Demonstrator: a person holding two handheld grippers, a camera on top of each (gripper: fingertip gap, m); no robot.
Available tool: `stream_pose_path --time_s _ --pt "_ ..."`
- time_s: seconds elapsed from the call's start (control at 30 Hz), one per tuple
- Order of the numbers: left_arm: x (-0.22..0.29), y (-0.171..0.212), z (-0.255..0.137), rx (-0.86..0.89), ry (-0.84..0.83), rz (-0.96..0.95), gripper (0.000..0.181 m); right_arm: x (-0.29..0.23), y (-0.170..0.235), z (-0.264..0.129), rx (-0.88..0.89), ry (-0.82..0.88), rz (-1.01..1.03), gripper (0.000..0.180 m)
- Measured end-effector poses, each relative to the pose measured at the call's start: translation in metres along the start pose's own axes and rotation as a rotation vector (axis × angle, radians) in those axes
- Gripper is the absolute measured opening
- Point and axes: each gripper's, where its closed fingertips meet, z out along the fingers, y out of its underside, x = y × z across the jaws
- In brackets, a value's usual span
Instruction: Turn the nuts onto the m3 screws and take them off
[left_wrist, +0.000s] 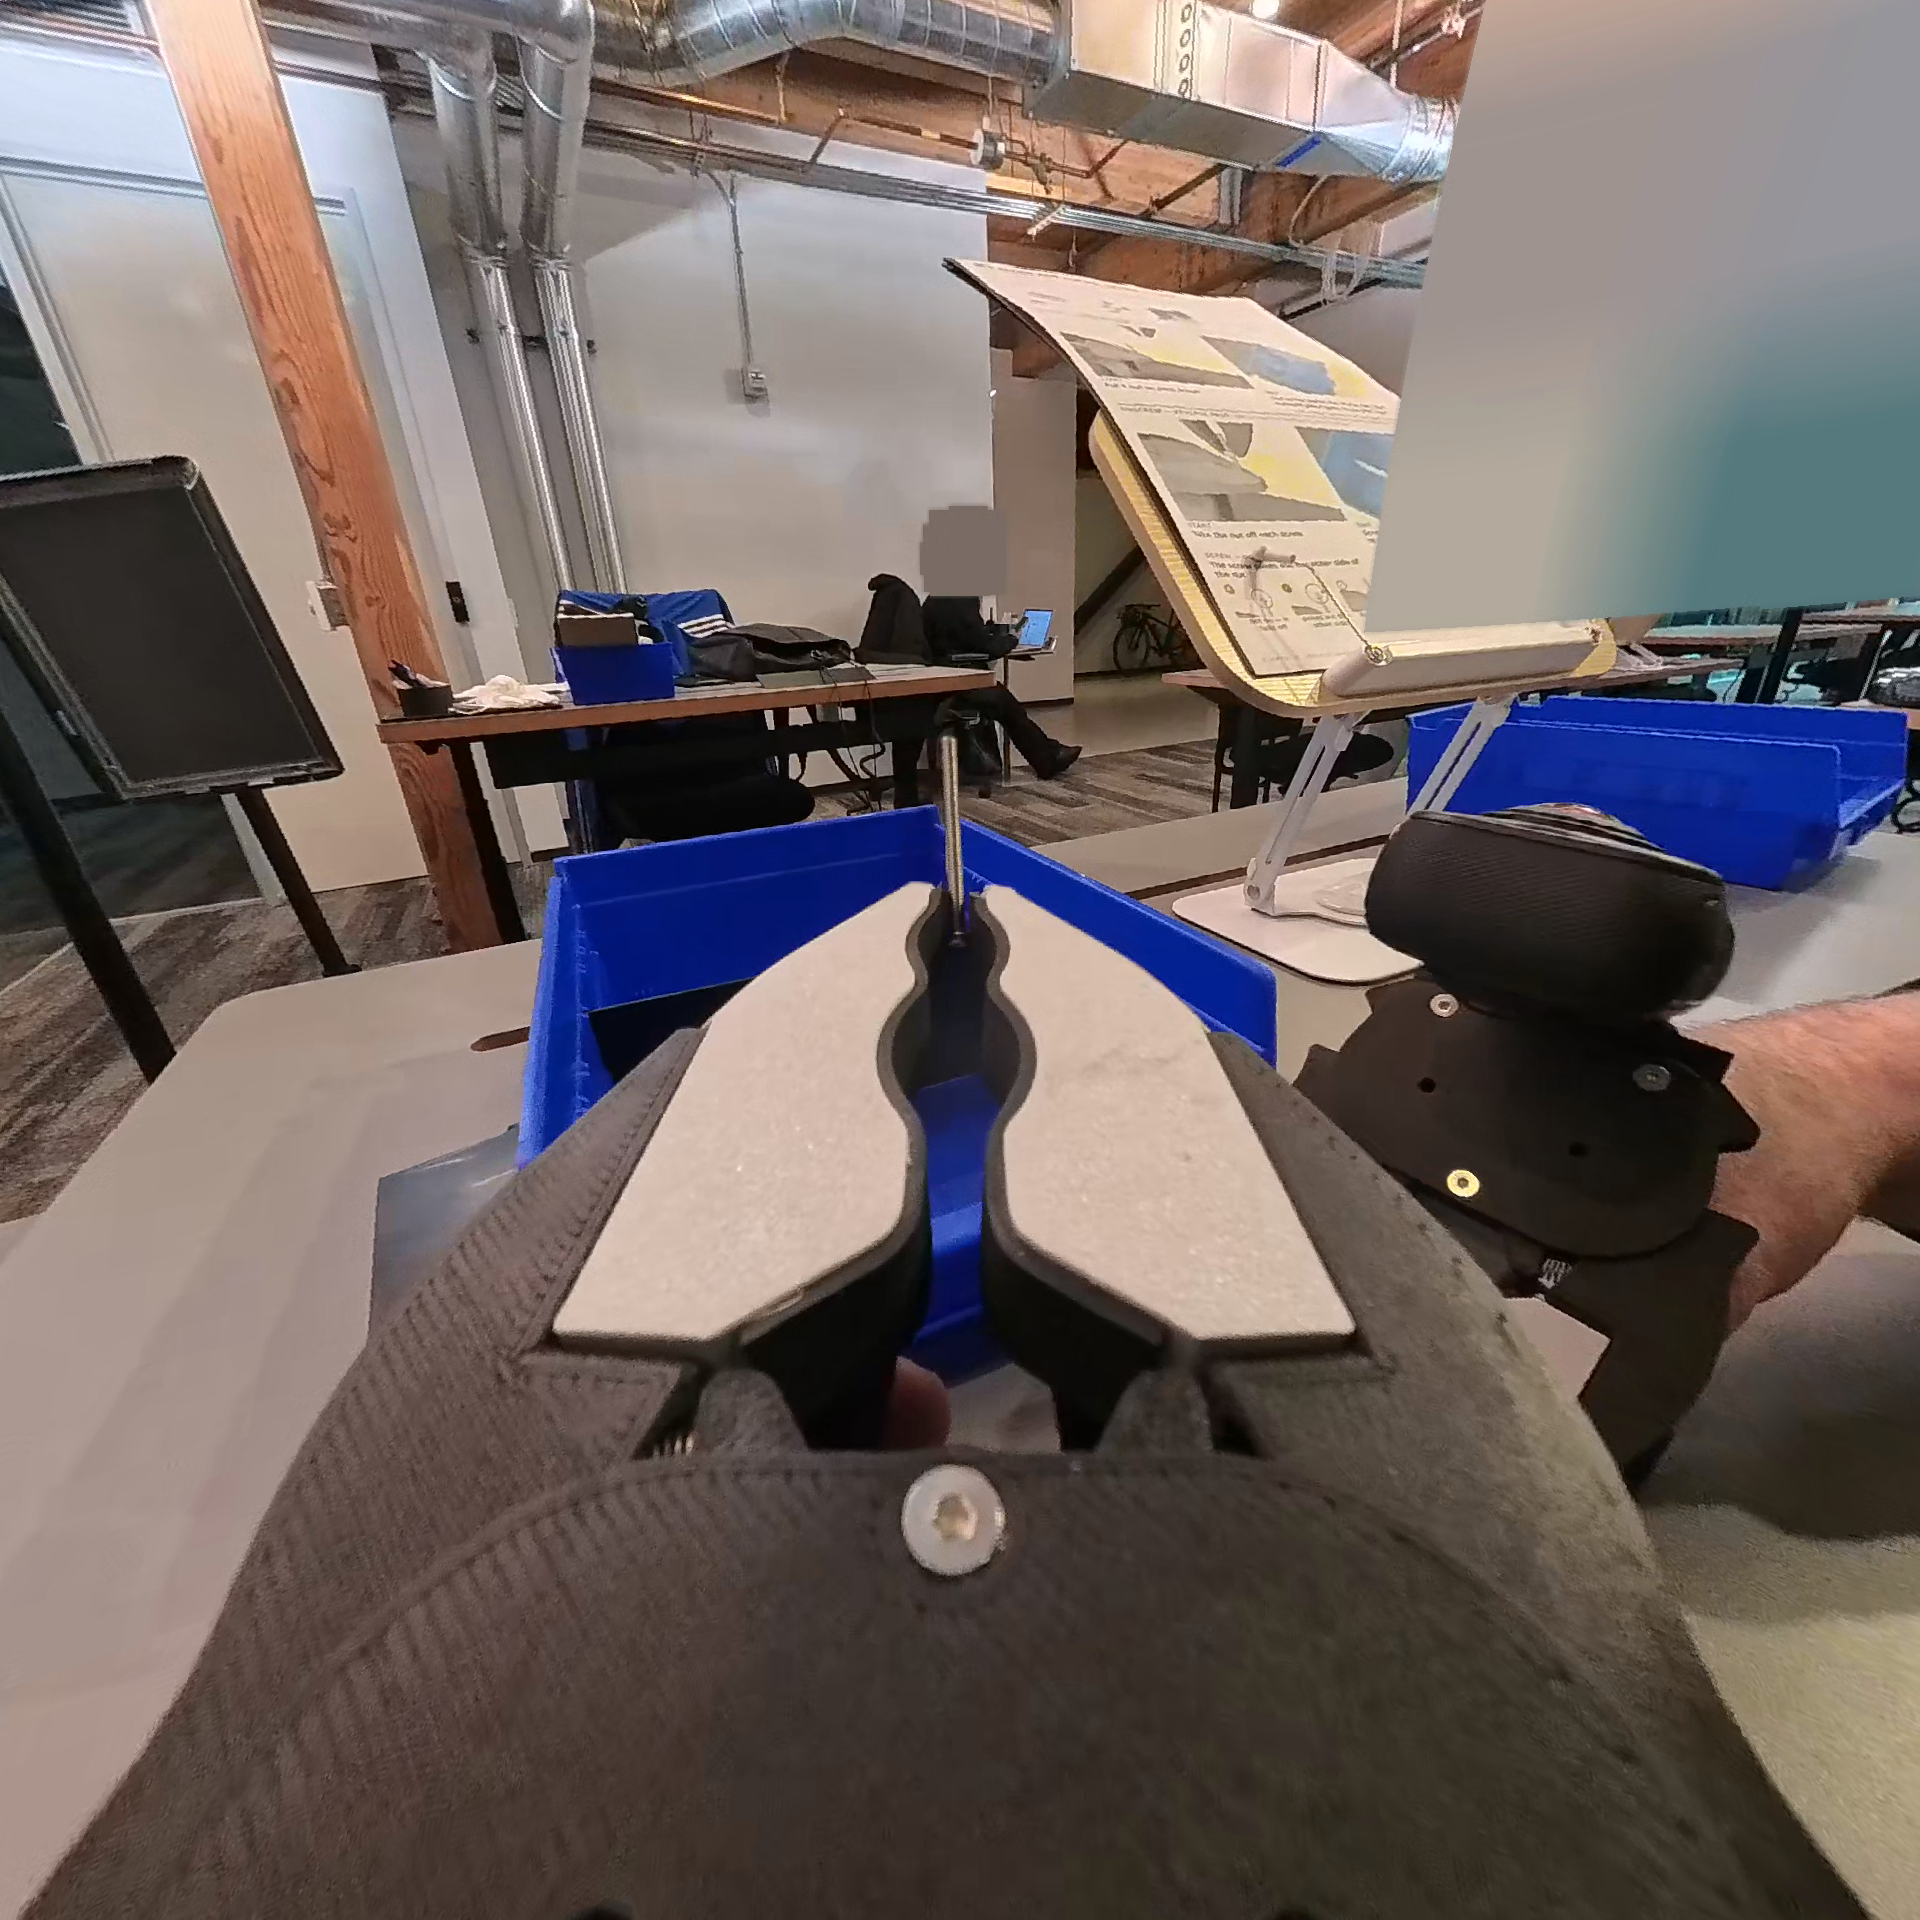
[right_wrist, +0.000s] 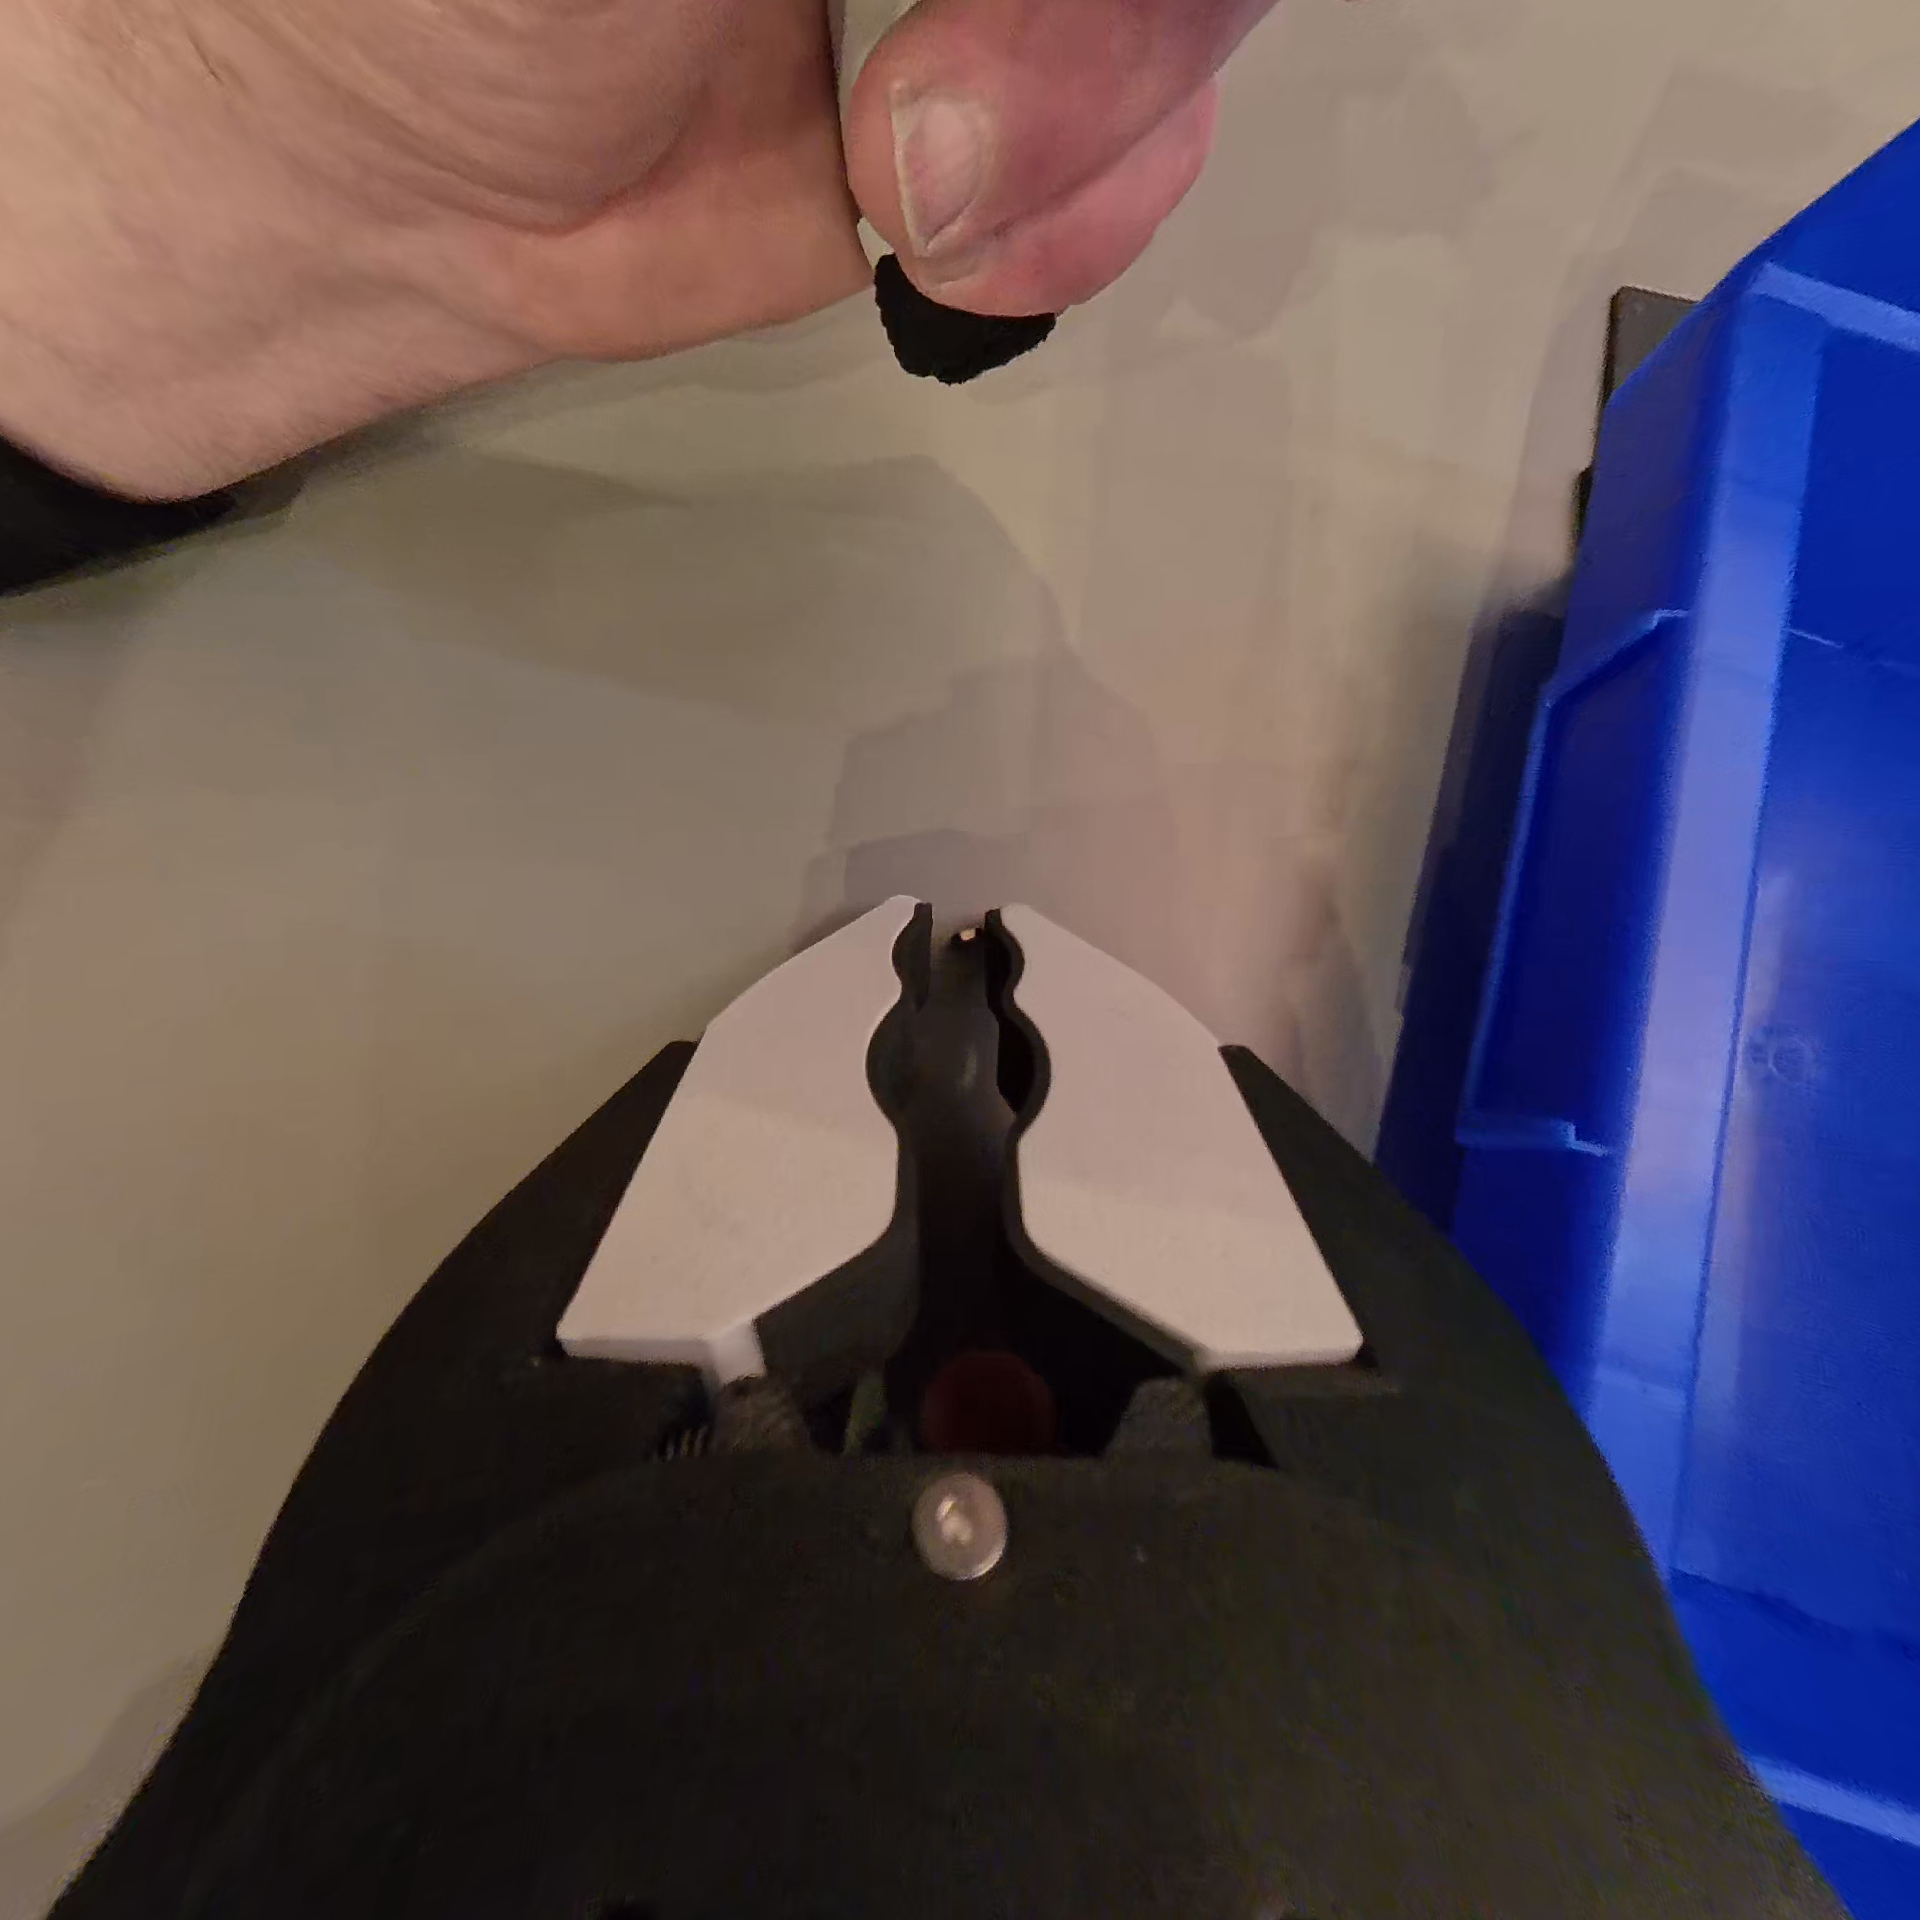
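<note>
obstacle: blue bin (right_wrist: 1714, 1039) just right of right gripper (right_wrist: 961, 920) | free: bare table (right_wrist: 416, 831) left and ahead

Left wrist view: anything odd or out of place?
Nothing damaged or spilled. The left hand-held gripper is shut on a long screw standing upright above the blue bin. No nut shows on it.

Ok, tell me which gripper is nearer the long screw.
Left. The left gripper pinches the screw upright at its fingertips, over the blue bin. The right gripper is off to the right beside the bin, shut on a tiny nut.
</note>
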Motion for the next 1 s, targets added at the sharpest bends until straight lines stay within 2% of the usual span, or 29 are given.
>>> stream_pose_path --time_s 0.03,0.53,1.0 --pt "0.000 -0.001 0.000 0.004 0.001 -0.005 0.003 0.000 0.000 0.000 0.001 -0.005 0.001 0.011" --pt "-0.002 0.002 -0.001 0.010 0.010 -0.031 0.004 -0.008 0.004 -0.004 -0.024 -0.063 -0.037 0.007" --pt "-0.003 0.003 -0.001 0.011 0.012 -0.041 0.003 -0.012 0.006 -0.006 -0.013 -0.055 -0.010 0.012"
